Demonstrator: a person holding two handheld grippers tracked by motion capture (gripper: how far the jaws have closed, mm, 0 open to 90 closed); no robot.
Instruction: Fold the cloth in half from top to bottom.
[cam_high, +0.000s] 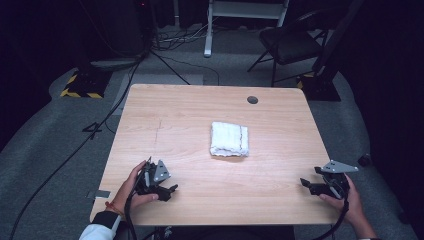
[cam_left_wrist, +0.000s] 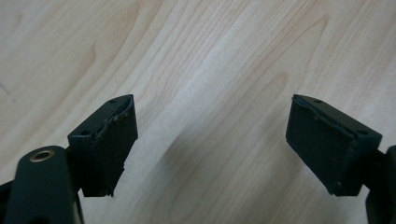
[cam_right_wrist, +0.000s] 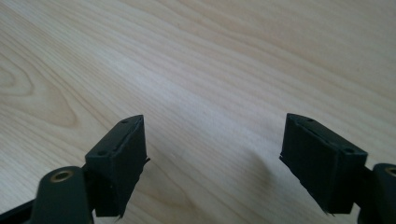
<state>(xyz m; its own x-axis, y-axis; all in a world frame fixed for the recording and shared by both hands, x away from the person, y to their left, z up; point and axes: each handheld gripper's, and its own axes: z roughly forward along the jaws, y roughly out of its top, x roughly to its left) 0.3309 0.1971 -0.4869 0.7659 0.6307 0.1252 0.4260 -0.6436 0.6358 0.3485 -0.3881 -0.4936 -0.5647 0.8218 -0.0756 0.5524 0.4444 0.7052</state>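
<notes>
While the folded white towel (cam_high: 229, 139) lies mid-worktop (cam_high: 175, 120), at twelve o'clock from both hands, left claw (cam_high: 171, 190) and right claw (cam_high: 304, 184) gape empty; soft, light cloth, probably best pinched at an edge.

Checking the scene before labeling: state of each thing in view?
Towel: folded, flat on the table, untouched.
Left gripper: open, nothing between the jaws, low over the table.
Right gripper: open, nothing between the jaws, low over the table.
Table: bare wood apart from the towel.
Chair: upright on the floor beyond the table, unoccupied.
</notes>
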